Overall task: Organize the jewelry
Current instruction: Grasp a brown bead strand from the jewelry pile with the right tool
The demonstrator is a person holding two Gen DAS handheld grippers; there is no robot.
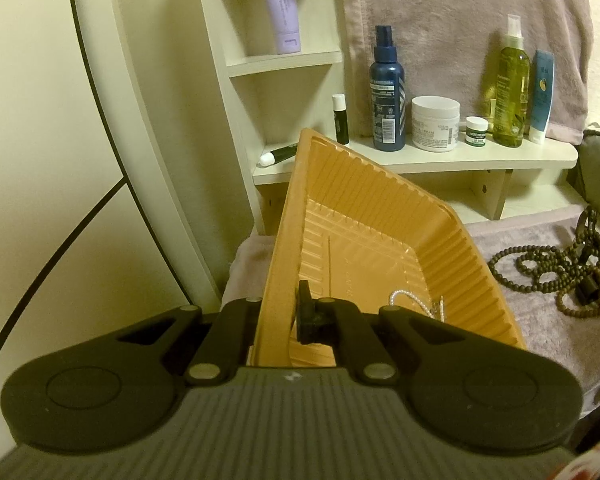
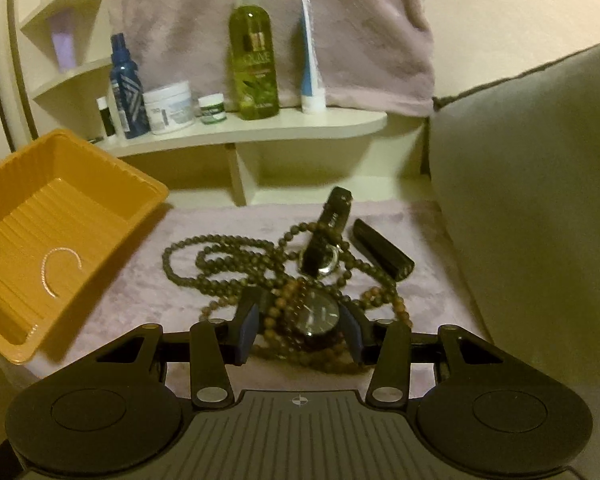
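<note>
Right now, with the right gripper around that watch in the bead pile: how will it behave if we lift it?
The watch likely won't come up alone: brown bead strands drape across its face, so loops may drag along. The strands look floppy and should sag and swing. The round case looks rigid and smooth, so it might slip between the right gripper pads.

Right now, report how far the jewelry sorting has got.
Done: a pearly white bracelet lies in the orange ribbed plastic tray. In hand: the left hand-held gripper is shut on the tray's wall, and the right hand-held gripper brackets a dark-faced round wristwatch; whether it grips is unclear. Left: the brown beaded necklace, a second black-strapped watch and a black stick-shaped case.
</note>
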